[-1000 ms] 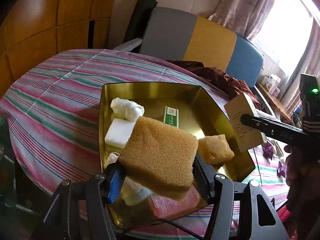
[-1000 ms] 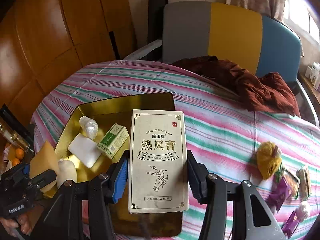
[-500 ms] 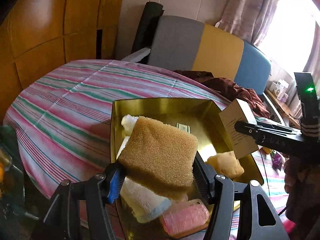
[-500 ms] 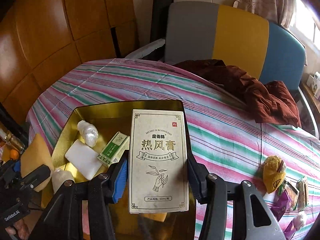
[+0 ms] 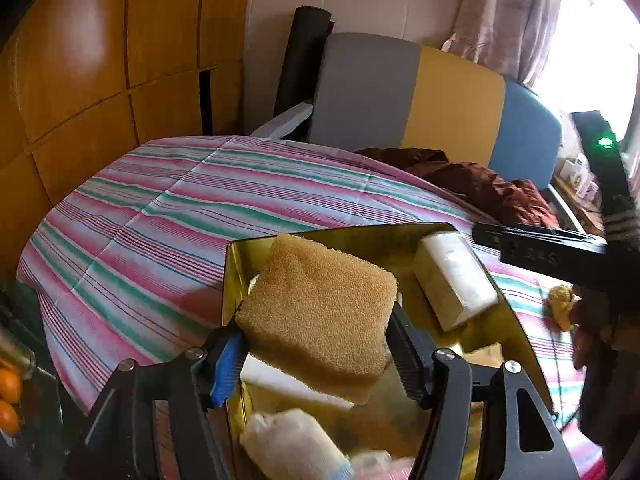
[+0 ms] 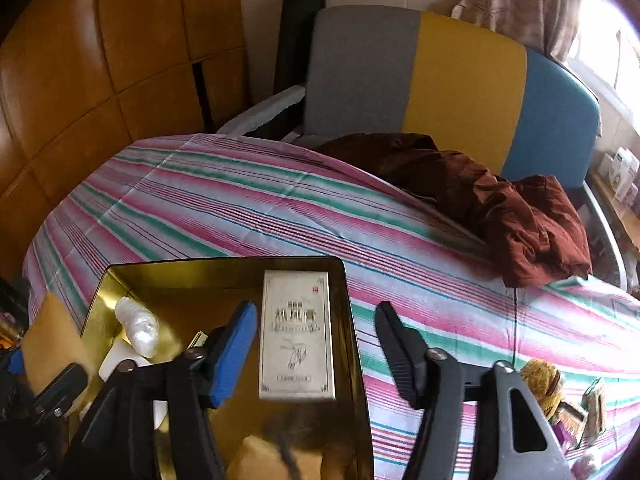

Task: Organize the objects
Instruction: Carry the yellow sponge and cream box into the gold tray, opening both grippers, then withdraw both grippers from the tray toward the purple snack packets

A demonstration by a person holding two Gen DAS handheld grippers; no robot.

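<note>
A gold tray (image 5: pixel 340 234) sits on the striped tablecloth (image 6: pixel 240 200). My left gripper (image 5: pixel 316 320) hangs over its near end with a tan sponge (image 5: pixel 320 312) between the fingers. Its jaws are opening, but both pads still touch the sponge. The same sponge (image 6: pixel 52 340) shows at the left edge of the right wrist view. My right gripper (image 6: pixel 316 308) is opening, with nothing between its fingers. The white printed box (image 6: pixel 296 336) lies below it in the tray (image 6: pixel 220 262), along the right wall. That box (image 5: pixel 452 276) also shows in the left wrist view.
The tray also holds a clear plastic bottle (image 6: pixel 136 326), a white block (image 5: pixel 288 384) and a rolled white cloth (image 5: pixel 288 444). A brown garment (image 6: pixel 500 200) lies at the table's far right, before a grey, yellow and blue chair (image 6: pixel 460 80). A yellow knitted item (image 6: pixel 542 380) and small packets (image 6: pixel 592 404) lie right.
My right gripper has let go of the white box, which now lies in the tray by the right wall. Both grippers have drawn back towards the tray's near end. The left jaws have widened slightly.
</note>
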